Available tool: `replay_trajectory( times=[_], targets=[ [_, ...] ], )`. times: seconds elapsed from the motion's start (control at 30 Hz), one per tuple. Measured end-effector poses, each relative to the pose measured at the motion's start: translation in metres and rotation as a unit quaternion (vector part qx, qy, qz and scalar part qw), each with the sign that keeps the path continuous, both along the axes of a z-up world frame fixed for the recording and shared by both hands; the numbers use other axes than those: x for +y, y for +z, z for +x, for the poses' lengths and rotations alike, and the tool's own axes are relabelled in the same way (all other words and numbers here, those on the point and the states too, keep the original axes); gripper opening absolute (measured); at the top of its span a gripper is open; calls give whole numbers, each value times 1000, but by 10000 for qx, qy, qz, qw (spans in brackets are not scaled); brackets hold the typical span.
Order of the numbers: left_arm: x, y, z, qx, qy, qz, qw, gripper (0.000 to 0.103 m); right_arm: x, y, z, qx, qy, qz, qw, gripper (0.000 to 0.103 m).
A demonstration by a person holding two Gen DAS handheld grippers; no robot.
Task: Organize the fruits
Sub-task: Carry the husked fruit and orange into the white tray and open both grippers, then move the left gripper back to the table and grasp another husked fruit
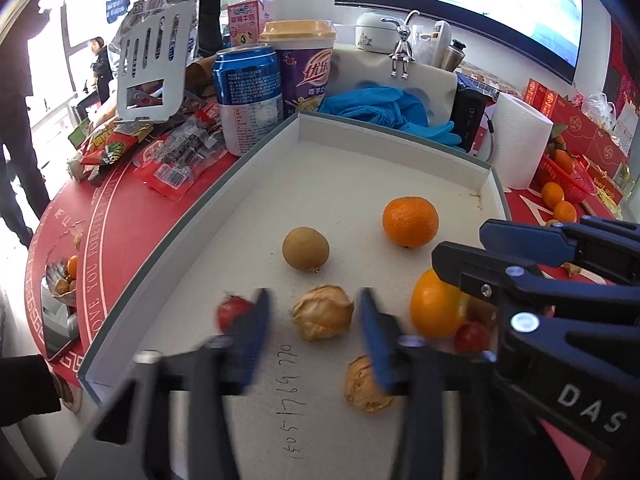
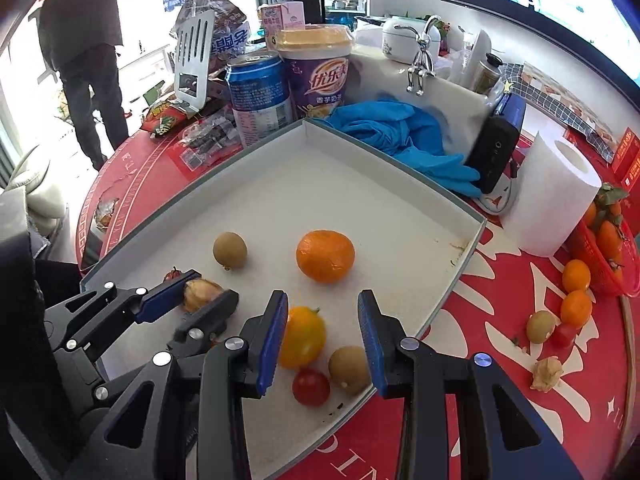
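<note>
Already, several fruits are gathered in the white tray [image 2: 472, 236]: a mandarin [image 2: 325, 256], a longan [image 2: 229, 250], a husked physalis [image 1: 322, 312], a yellow-orange fruit [image 2: 301, 337], a cherry tomato [image 2: 311, 387] and a second longan [image 2: 349, 369]. The yellow-orange fruit is elongated, its long axis pointing away toward the tray's far wall. Left on the red surface [image 2: 492, 320] are two small mandarins [image 2: 576, 292], a longan, a tomato and a physalis. The left tongs [image 1: 314, 330] are spread wide around the physalis; the right tongs [image 2: 323, 338] are held wide, gripping nothing.

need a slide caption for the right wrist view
Open right gripper over a yellow fruit in the white tray.
</note>
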State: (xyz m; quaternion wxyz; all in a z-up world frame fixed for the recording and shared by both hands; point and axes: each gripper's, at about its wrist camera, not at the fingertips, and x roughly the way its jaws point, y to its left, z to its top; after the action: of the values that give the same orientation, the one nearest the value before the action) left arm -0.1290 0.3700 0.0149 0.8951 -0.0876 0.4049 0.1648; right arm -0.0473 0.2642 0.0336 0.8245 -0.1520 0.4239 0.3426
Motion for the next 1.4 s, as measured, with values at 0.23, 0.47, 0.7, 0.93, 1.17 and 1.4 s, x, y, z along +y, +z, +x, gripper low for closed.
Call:
replay_trajectory(
  times=[0.23,0.47,0.7,0.93,1.17,1.4],
  targets=[
    [3,10,-7,-134,151,24,9998,81,-13,17,-1,-139,-191,261,9994,101],
    [-16,21,-10,-123,-57,107,9999,82,-43,24,4,-7,-523,459,9976,101],
    [-51,38,-10,-184,-623,90,9978,83,-105,22,11,109,-1183,701,9904,101],
    [-114,45,-6,-212,-1502,230,9882,84,-190,0,24,319,-2198,633,9730,102],
    [-179,10,10,252,-1997,375,9788,85,-267,-31,26,435,-3129,248,9485,102],
    [-190,-11,23,346,-1904,241,9808,90,-287,-38,17,26,-3305,-132,9437,102]
  ],
)
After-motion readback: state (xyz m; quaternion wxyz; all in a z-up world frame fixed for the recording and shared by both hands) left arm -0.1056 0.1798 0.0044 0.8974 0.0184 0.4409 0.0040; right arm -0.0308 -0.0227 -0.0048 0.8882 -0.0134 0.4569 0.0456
